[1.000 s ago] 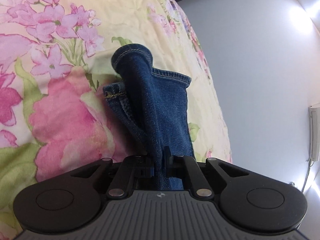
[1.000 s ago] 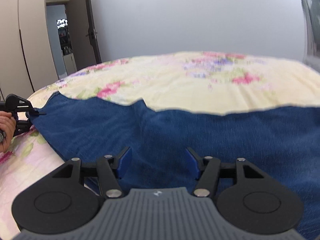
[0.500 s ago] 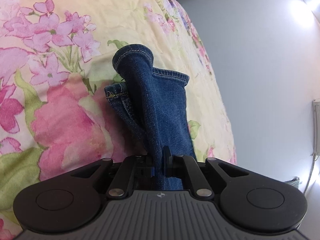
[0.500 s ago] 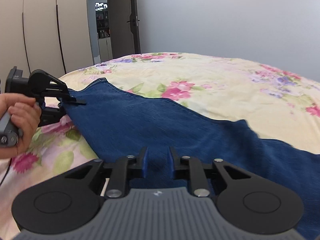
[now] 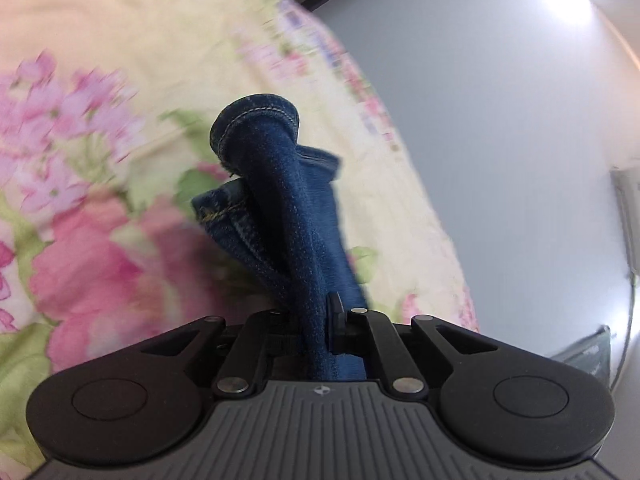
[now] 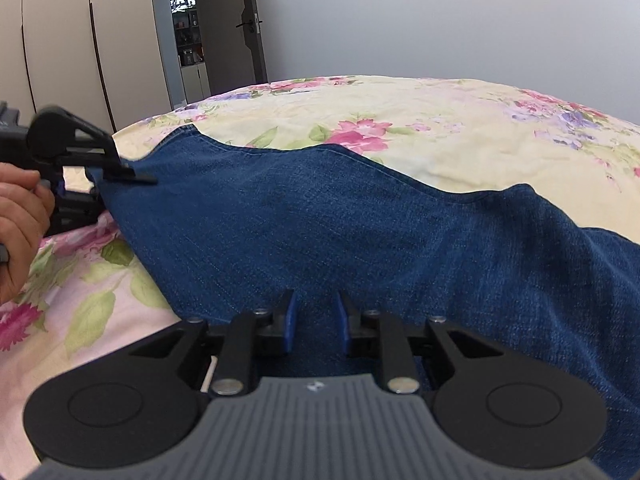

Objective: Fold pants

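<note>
Right fingers (image 6: 313, 322) lately narrowed (denim between), pants (image 6: 320, 220).

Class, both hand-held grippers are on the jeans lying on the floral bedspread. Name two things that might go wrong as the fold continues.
1. The left hand-held gripper pinches only a narrow bunch of the jeans near the hem, so denim may slip out when lifted.
2. The right hand-held gripper has just closed on a small ridge of cloth; it may hold one layer only, leaving the fold uneven.
</note>
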{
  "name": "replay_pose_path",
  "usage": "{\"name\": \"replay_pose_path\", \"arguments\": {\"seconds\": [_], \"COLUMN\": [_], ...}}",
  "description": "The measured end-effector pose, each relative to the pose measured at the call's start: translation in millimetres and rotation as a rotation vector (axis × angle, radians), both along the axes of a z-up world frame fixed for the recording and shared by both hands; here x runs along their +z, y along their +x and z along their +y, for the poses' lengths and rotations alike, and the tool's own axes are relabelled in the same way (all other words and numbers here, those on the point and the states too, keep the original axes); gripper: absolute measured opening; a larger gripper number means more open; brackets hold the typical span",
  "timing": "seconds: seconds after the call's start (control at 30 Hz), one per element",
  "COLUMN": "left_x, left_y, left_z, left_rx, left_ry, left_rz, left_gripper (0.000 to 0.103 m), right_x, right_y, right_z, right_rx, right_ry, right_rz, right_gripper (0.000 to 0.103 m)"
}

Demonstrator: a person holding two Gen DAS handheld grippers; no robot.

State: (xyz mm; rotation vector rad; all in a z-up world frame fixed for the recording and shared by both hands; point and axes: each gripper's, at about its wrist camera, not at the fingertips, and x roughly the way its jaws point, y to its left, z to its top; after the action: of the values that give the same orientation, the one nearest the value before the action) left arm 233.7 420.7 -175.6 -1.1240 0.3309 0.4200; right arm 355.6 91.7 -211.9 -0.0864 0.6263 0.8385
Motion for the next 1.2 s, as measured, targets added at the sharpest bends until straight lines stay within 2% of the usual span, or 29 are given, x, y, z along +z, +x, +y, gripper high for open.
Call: {"name": "replay_pose_path", "arguments": {"seconds": [0.13, 0.23, 0.3, 0.4, 0.53, 0.63, 0.73, 0.83, 0.87, 0.93, 0.97, 1.07, 1.2], "left_x": [36, 57, 71, 94, 107, 88, 46, -2, -16, -27, -28, -24, -24], "left_y": [5, 13, 23, 41, 64, 80, 92, 102, 103, 99, 98, 95, 90], "left_z": [-22, -40, -57, -98, -179, -243, -300, -344, -357, -374, -377, -372, -366], "left_rx": [-0.054, -0.119, -0.165, -0.257, -0.439, -0.609, -0.777, -0.893, -0.897, -0.876, -0.870, -0.892, -0.914], "left_ry": [0.128, 0.203, 0.287, 0.478, 0.804, 0.983, 1.089, 1.156, 1.211, 1.312, 1.337, 1.352, 1.364], "left_rz": [-0.032, -0.061, -0.057, -0.032, 0.024, 0.106, 0.216, 0.337, 0.385, 0.401, 0.405, 0.399, 0.384], "left_gripper": [0.007, 0.007, 0.007, 0.007, 0.007, 0.007, 0.010, 0.020, 0.020, 0.020, 0.020, 0.021, 0.027], "right_x": [5, 12, 16, 24, 36, 43, 45, 40, 38, 35, 33, 24, 7], "right_y": [4, 5, 3, 3, 4, 6, 8, 13, 16, 21, 25, 36, 55], "right_z": [-11, -32, -51, -80, -123, -154, -181, -197, -200, -205, -208, -219, -231], "right_rx": [-0.009, -0.043, -0.066, -0.098, -0.148, -0.193, -0.242, -0.282, -0.294, -0.305, -0.313, -0.350, -0.383], "right_ry": [0.051, 0.111, 0.150, 0.190, 0.223, 0.245, 0.234, 0.242, 0.242, 0.236, 0.233, 0.256, 0.402], "right_rz": [0.050, 0.112, 0.142, 0.177, 0.201, 0.218, 0.217, 0.234, 0.244, 0.256, 0.264, 0.320, 0.496], "right_gripper": [0.017, 0.018, 0.018, 0.019, 0.019, 0.019, 0.019, 0.019, 0.019, 0.019, 0.019, 0.022, 0.031]}}
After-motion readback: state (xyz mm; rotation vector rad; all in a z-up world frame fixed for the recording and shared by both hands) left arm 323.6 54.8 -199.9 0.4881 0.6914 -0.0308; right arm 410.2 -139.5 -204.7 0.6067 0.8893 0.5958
